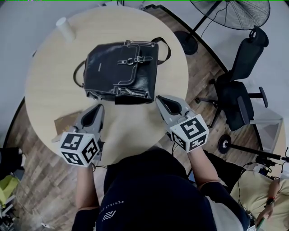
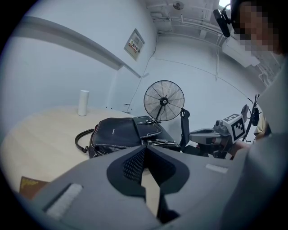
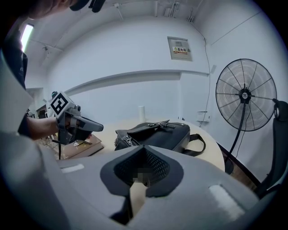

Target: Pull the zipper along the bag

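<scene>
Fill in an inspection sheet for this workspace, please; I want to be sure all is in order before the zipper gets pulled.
Surface: round pale wooden table.
Job's things: black bag lies flat mid-table, touched by neither gripper.
Clutter: white cylinder upright near the far edge; brown flat item at the near left edge.
Grippers: left gripper and right gripper both shut, nothing between the jaws, just short of the bag's near side.
Cables: some on the floor at the right.
Surroundings: standing fan, office chair, wooden floor.
</scene>
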Demonstrator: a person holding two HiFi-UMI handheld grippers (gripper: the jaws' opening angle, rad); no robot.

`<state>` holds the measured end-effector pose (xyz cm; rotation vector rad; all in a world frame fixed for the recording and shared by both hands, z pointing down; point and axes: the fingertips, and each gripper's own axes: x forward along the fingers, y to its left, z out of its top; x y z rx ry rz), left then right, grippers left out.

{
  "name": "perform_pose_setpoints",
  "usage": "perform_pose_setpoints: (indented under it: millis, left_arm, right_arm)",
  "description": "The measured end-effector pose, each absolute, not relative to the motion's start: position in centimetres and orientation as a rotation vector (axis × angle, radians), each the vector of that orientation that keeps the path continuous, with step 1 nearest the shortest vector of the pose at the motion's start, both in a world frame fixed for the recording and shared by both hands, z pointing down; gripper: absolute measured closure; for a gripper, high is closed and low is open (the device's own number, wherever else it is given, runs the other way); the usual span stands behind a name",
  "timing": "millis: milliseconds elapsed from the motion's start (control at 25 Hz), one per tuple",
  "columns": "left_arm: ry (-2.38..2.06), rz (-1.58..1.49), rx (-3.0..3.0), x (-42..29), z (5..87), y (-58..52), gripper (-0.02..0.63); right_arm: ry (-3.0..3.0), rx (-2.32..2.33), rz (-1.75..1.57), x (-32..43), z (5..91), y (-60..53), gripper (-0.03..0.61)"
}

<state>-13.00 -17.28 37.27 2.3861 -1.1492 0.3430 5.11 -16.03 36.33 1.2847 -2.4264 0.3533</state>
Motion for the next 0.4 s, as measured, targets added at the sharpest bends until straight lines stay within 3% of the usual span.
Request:
perform_pose_setpoints:
  millis: [400]
  left_arm:
    - [-1.142, 0.337, 2.361, -12.75, 38.10, -16.26, 0.594]
  right_arm:
    - [-2.421, 1.245, 0.345, 4.68, 36.73, -15.67, 0.577]
